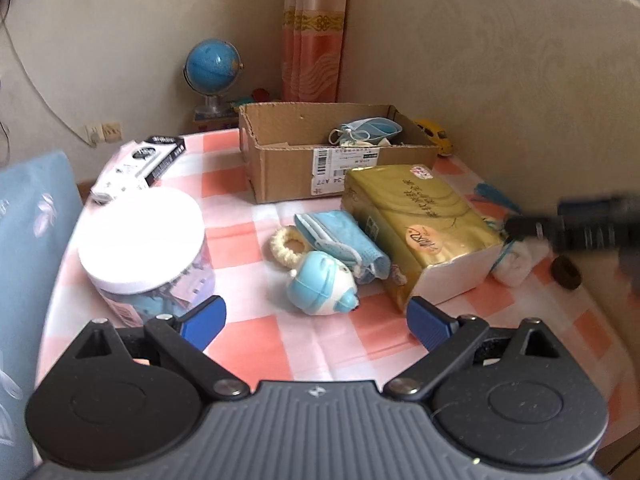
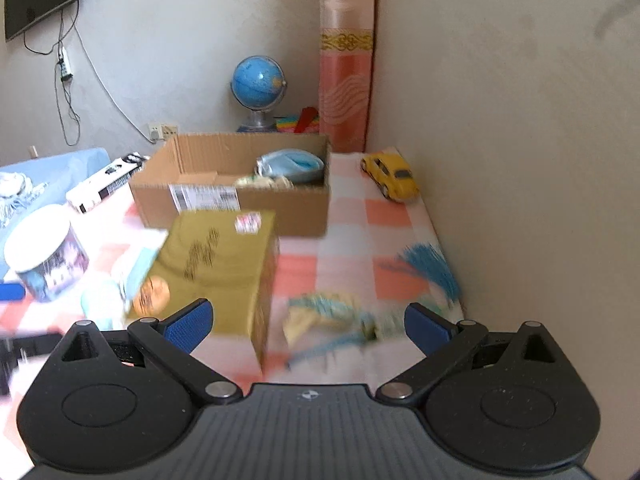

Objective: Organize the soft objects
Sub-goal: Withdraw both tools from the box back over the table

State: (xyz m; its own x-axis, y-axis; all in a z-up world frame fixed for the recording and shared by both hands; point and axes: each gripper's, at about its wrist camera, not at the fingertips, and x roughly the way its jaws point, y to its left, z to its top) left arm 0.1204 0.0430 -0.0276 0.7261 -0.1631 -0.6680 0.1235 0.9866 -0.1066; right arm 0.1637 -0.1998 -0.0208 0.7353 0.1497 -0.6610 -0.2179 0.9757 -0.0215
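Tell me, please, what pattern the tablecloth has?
The tablecloth is checked in salmon pink and white squares; the left wrist view shows it best.

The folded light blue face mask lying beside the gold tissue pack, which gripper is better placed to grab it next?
Left, probably. The open left gripper faces the folded light blue face mask almost straight ahead. The open right gripper sits beyond the gold tissue pack, which blocks its way.

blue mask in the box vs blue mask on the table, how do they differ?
The mask in the cardboard box sits bunched at the box's right end; the mask on the table lies folded flat on the checked cloth against the gold tissue pack. The boxed one is already sorted, the other not. Both are light blue.
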